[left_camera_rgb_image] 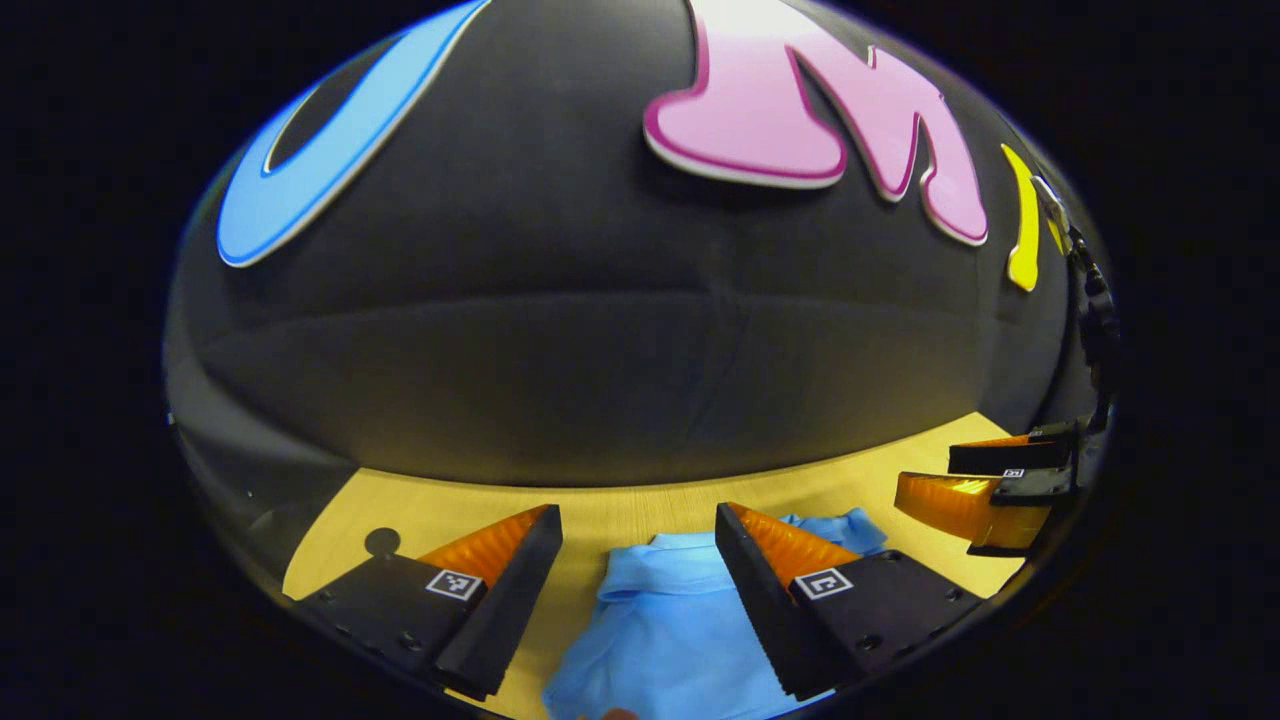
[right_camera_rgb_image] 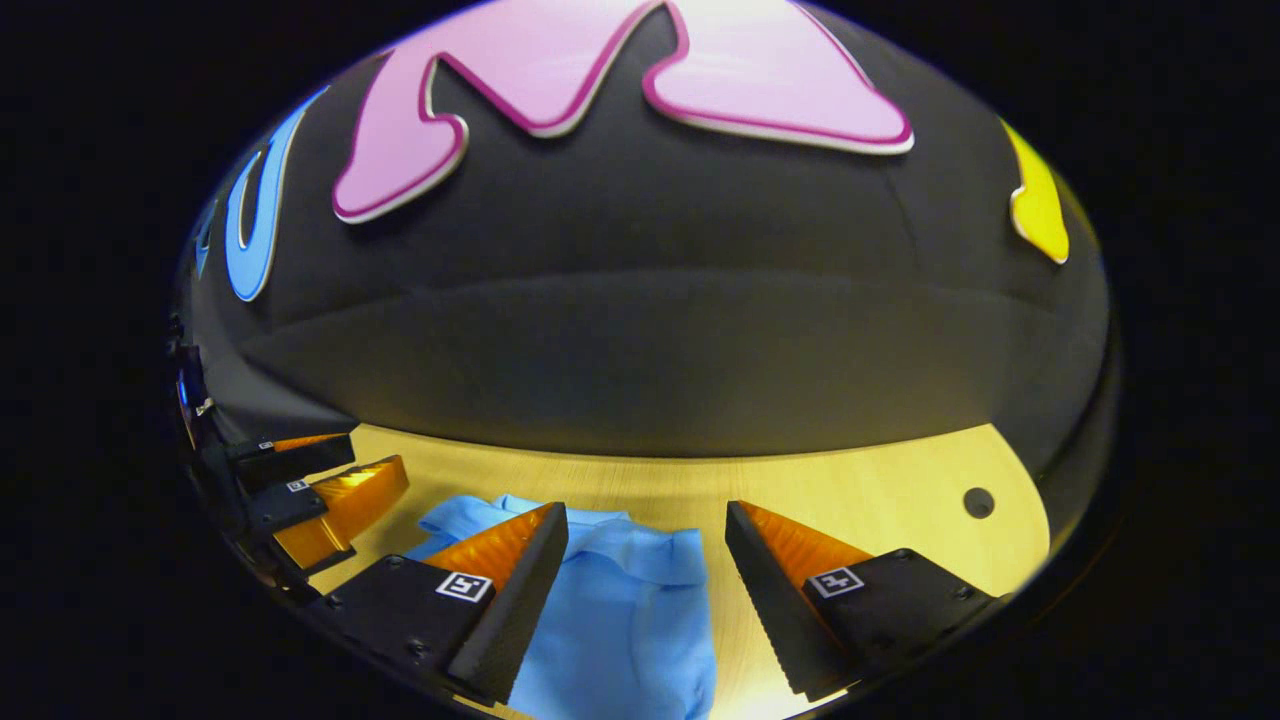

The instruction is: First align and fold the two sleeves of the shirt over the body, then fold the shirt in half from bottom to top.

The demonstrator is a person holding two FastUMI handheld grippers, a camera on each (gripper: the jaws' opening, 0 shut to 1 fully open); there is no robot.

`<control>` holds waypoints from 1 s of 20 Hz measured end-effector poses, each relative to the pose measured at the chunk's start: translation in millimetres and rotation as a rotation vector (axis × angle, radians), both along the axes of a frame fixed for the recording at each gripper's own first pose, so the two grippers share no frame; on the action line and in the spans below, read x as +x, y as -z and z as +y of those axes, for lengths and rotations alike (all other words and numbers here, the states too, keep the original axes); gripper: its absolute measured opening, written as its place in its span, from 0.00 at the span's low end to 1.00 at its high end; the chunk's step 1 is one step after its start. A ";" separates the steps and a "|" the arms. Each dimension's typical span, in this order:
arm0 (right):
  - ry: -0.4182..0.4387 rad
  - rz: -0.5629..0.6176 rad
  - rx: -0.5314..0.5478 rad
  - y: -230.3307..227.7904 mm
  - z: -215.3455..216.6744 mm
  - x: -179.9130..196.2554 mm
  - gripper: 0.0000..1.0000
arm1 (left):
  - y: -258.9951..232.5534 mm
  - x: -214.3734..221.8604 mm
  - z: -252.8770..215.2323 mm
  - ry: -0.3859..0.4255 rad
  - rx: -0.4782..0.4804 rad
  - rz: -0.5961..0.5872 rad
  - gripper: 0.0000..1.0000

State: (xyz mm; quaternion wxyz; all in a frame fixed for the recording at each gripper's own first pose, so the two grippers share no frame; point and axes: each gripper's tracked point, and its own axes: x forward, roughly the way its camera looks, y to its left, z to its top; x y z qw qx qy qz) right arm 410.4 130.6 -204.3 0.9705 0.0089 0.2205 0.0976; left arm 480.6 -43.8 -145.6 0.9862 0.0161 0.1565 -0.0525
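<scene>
Tongs both gape wide, gripping nothing: left tongs (left_camera_rgb_image: 638, 530) and right tongs (right_camera_rgb_image: 646, 525) above blue shirt (left_camera_rgb_image: 665, 640) on table (left_camera_rgb_image: 640, 505)

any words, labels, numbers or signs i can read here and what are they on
No readable words or numbers on the shirt, the table or either gripper.
Square black-and-white coded marker tags, patterns and not text: one on each finger of the left gripper and of the right gripper.
The same kind of tag on each gripper where it shows at the edge of the other's view: too small to make out.
</scene>
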 end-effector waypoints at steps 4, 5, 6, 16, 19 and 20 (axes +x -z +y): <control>0.032 -0.087 -0.055 -48.1 -15.5 -38.5 0.98 | -42.9 -49.6 13.9 -0.006 -0.024 -0.060 0.98; 0.037 -0.101 -0.064 -58.9 -17.0 -50.7 0.98 | -54.1 -64.5 16.6 -0.004 -0.033 -0.069 0.98; 0.039 -0.113 -0.060 -72.6 -17.2 -66.1 0.98 | -65.0 -79.7 18.9 0.002 -0.034 -0.085 0.97; 0.073 -0.184 -0.025 -159.9 -17.6 -234.2 0.98 | -143.8 -249.2 50.5 0.041 0.016 -0.202 0.97; 0.061 -0.166 -0.020 -169.0 -13.7 -282.3 0.98 | -149.4 -312.4 51.8 0.063 0.034 -0.224 0.97; 0.065 -0.178 -0.016 -176.5 -15.2 -299.2 0.98 | -150.9 -331.3 52.5 0.069 0.033 -0.225 0.97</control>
